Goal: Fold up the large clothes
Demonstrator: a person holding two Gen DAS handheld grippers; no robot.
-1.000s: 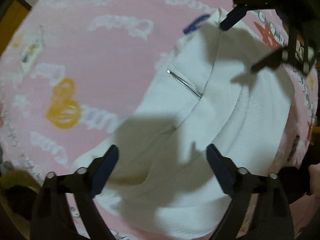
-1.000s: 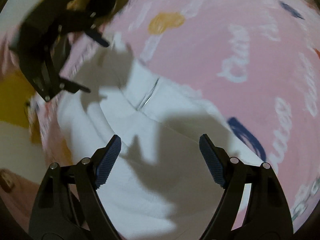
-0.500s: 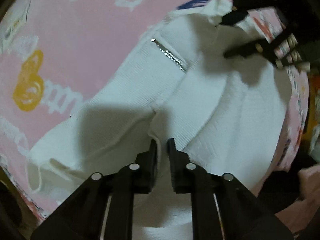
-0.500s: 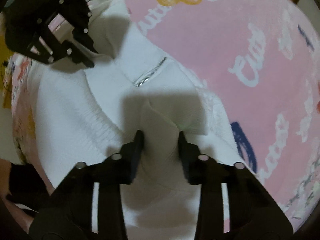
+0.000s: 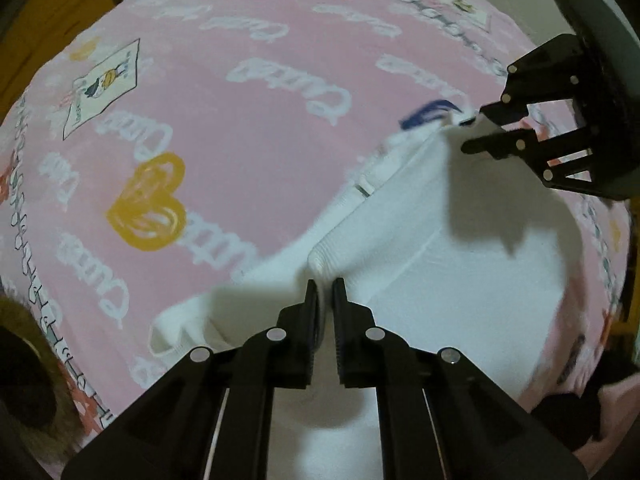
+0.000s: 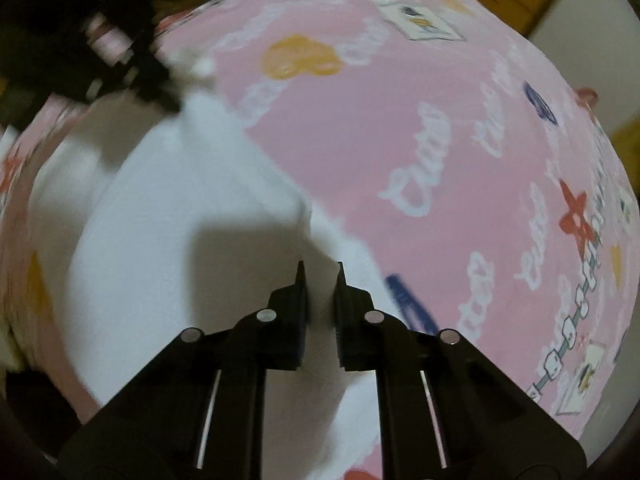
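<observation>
The white garment [image 5: 460, 280] lay on a pink blanket [image 5: 240, 128] with hearts and words on it. It sat on the near right part of the blanket in the left view.

The left tool [image 5: 323, 292] was shut tight on a raised edge of the white garment, with cloth pinched between its jaws. The right tool [image 6: 320, 280] was shut on the garment too, holding a fold of cloth. In the left view the right tool [image 5: 476, 132] showed at the far right, pinching the far corner of the cloth.

One flap was lifted up along the left edge, so a fold looked just begun. The garment seemed partly folded, not neat yet. I think the flap had yet to be laid flat, and more folds were probably left. A small zip [image 5: 364, 190] peeked out by the edge.
</observation>
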